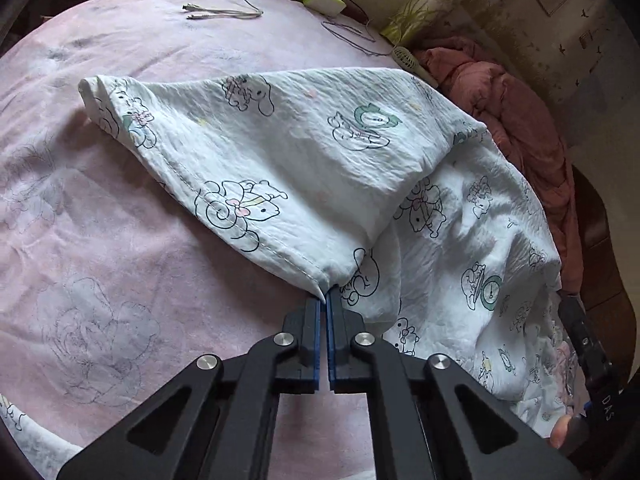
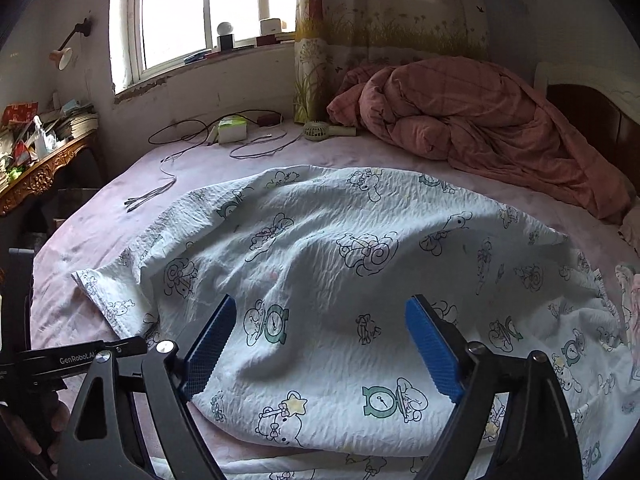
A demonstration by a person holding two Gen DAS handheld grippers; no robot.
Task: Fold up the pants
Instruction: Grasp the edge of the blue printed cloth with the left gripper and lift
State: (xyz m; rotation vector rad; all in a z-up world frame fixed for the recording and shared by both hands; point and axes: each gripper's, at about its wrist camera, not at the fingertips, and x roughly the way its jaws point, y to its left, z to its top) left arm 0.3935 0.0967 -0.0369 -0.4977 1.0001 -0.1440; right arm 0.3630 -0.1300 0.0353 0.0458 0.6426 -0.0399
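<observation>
White pants [image 1: 304, 152] printed with cartoon animals and clocks lie rumpled on a pink bedsheet [image 1: 120, 260], one leg folded over the rest. My left gripper [image 1: 324, 299] is shut, its blue pads pinching the hem corner of the upper leg. In the right wrist view the pants [image 2: 340, 256] spread across the bed below my right gripper [image 2: 322, 305]. That gripper stands open just above the cloth, with fabric under the gap and the pads [image 2: 212, 344] not pressing on it. Part of the right gripper [image 1: 580, 332] shows at the left view's right edge.
A crumpled pink quilt [image 2: 480, 120] is piled at the head of the bed. Cables [image 2: 224, 140], a green and white box [image 2: 232, 128] and a small hand fan [image 2: 320, 130] lie near the far edge. A cluttered shelf [image 2: 36, 148] stands left, under a window.
</observation>
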